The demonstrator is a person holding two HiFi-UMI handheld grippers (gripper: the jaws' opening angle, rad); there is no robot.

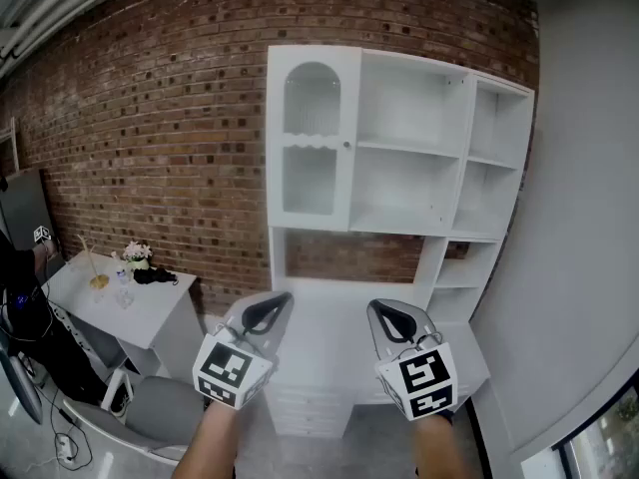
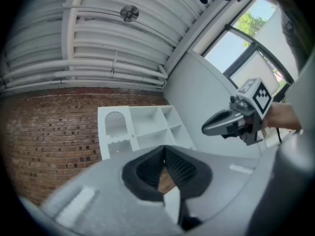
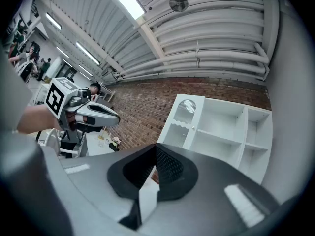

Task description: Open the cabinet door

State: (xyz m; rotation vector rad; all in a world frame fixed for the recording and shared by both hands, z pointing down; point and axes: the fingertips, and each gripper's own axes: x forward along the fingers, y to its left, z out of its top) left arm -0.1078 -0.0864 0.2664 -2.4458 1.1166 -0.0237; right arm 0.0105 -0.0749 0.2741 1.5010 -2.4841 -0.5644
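The grey left gripper (image 1: 276,303) and right gripper (image 1: 383,313) carry black ribbed pads (image 2: 182,168) and white marker cubes (image 1: 230,369).

We see bright, even light: a ceiling strip lamp (image 3: 125,1) glares white and the window (image 2: 236,48) is washed out. Shadows are soft. Fisheye distortion bows the brick wall (image 1: 150,118) and blackens corners; the left hand-held gripper (image 2: 165,154) and right hand-held gripper (image 3: 156,151) blur up close.

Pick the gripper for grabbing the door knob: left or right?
Right, marginally. The knob sits on the door's right edge, nearer the right gripper than the left gripper. Both are shut, empty and far from the cabinet.
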